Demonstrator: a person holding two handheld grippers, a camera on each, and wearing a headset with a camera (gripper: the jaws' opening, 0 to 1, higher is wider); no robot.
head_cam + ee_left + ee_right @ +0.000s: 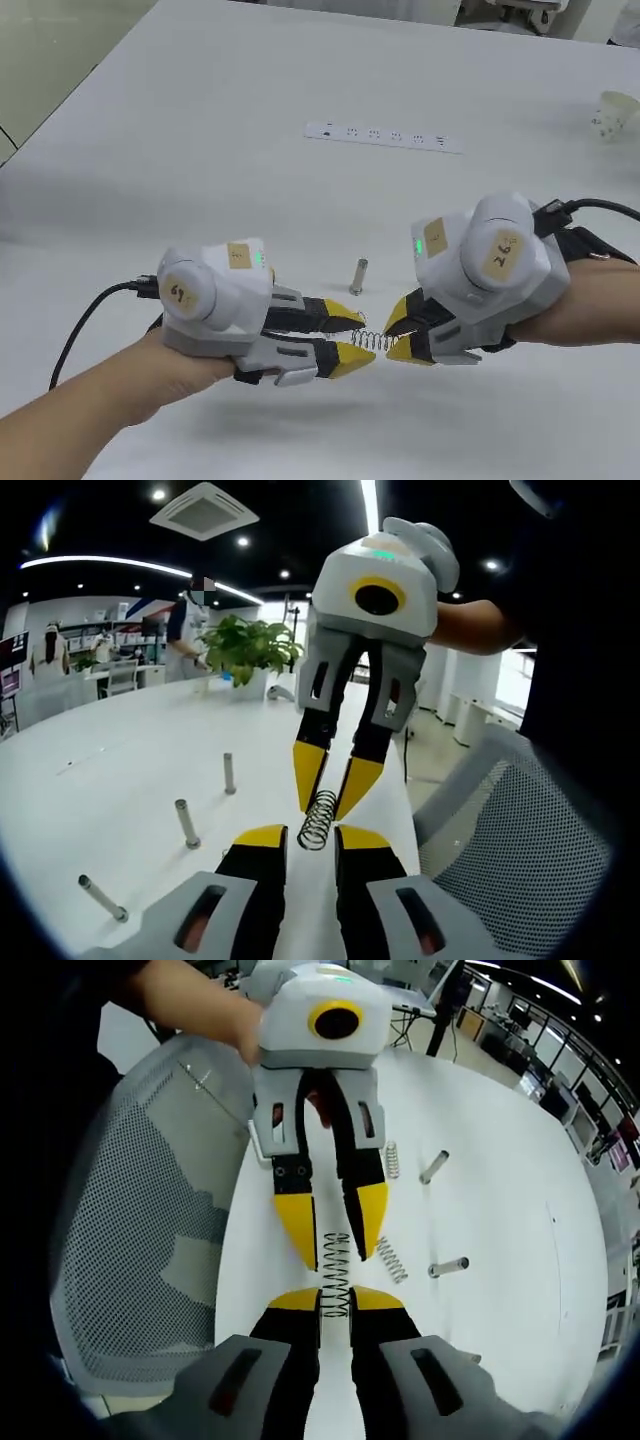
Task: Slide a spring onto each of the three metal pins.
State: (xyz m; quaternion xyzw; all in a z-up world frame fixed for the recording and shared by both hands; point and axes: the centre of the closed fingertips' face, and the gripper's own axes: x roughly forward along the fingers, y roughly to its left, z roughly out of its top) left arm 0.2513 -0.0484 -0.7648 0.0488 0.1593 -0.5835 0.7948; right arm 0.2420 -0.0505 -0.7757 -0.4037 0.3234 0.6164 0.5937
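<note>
Two grippers are seen tip to tip above the white table (200, 150) in the head view, the left gripper (350, 337) and the right gripper (398, 332). A spring (372, 341) is carried between them, clear of the surface. Both its ends are hidden among the yellow tips, so the grip is hard to judge from here. One metal pin (358, 277) is seen standing just beyond the tips, and a power strip (383, 136) lies well behind it. In the left gripper view three pins are counted standing on the table: a far pin (229, 773), a middle pin (187, 823) and a near pin (102, 898). The spring's end is seen between the left gripper's parted jaws, whose gap is wider than the coil, while the right gripper's tips are pinched onto the other end. In the right gripper view the right gripper's own jaws are seen clenched on the spring. A gap is made out between the coil and one tip of the left gripper, so that claw is read as released. One loose spring (392, 1158) and a second loose spring (392, 1260) lie on the table, and a mesh chair (140, 1230) is partly covered by the left gripper.
</note>
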